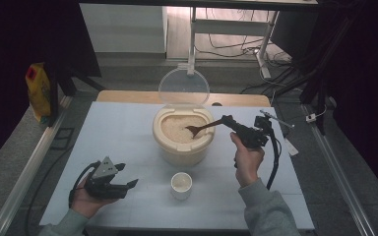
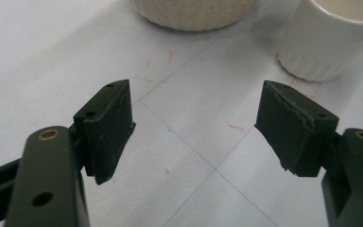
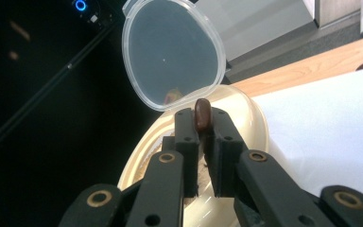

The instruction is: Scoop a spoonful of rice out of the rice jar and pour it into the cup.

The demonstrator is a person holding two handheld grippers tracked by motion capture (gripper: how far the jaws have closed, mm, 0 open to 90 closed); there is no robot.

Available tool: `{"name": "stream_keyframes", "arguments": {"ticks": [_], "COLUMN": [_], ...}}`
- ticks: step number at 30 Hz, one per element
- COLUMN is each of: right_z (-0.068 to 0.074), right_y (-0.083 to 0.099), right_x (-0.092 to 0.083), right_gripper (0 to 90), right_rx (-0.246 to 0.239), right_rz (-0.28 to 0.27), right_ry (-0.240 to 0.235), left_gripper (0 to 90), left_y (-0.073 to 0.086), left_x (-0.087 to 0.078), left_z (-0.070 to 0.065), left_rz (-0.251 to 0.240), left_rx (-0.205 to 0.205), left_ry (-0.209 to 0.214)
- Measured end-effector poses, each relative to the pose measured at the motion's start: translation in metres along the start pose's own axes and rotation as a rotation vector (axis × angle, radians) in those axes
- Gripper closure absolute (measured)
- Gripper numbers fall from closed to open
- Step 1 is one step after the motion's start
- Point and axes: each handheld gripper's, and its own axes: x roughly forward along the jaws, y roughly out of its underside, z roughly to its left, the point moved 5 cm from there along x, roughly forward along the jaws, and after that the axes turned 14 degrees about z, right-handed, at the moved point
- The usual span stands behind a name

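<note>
A cream rice container (image 1: 182,150) stands mid-table with its clear lid (image 1: 183,87) tipped up behind it and rice (image 1: 174,129) inside. My right gripper (image 1: 229,120) is shut on the handle of a dark wooden spoon (image 1: 204,128), whose bowl rests in the rice. In the right gripper view the jaws (image 3: 202,124) pinch the spoon handle (image 3: 202,112) in front of the lid (image 3: 170,52) and the container rim (image 3: 250,118). My left gripper (image 1: 129,174) lies open at the front left, holding nothing. The left gripper view has it (image 2: 194,118) low over the table, facing a small white cup (image 2: 326,42).
The white cup (image 1: 181,186) stands just in front of the container, between the two hands. A yellow bag (image 1: 38,91) sits off the table's left side. Metal rails run along both sides of the white table (image 1: 118,132), and a wooden strip (image 1: 128,96) borders its back.
</note>
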Motion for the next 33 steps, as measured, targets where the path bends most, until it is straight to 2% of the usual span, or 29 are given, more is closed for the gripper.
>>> {"name": "stream_keyframes", "arguments": {"ticks": [4,11,18,24,33], "right_z": [-0.004,-0.008,-0.015,-0.020,-0.020], "right_y": [0.000,-0.002,0.000,0.000,-0.004], "right_x": [-0.001,-0.002,-0.001,-0.002,-0.010], "right_gripper": [83.4,83.4,83.4,83.4,83.4], "right_rx": [0.052,0.087,0.142,0.190,0.193], "right_rz": [0.000,-0.008,0.006,-0.008,-0.034], "right_ry": [-0.026,-0.049,-0.075,-0.110,-0.125], "left_gripper": [27.5,27.5,27.5,27.5,27.5], "left_y": [0.000,0.000,0.000,0.000,0.000], "left_x": [0.000,0.000,0.000,0.000,0.000], "left_z": [0.000,0.000,0.000,0.000,0.000], "left_rz": [0.001,0.000,-0.001,0.000,0.002], "left_rx": [0.002,0.003,0.003,0.003,0.005], "left_ry": [0.000,0.000,0.000,-0.001,-0.002]}}
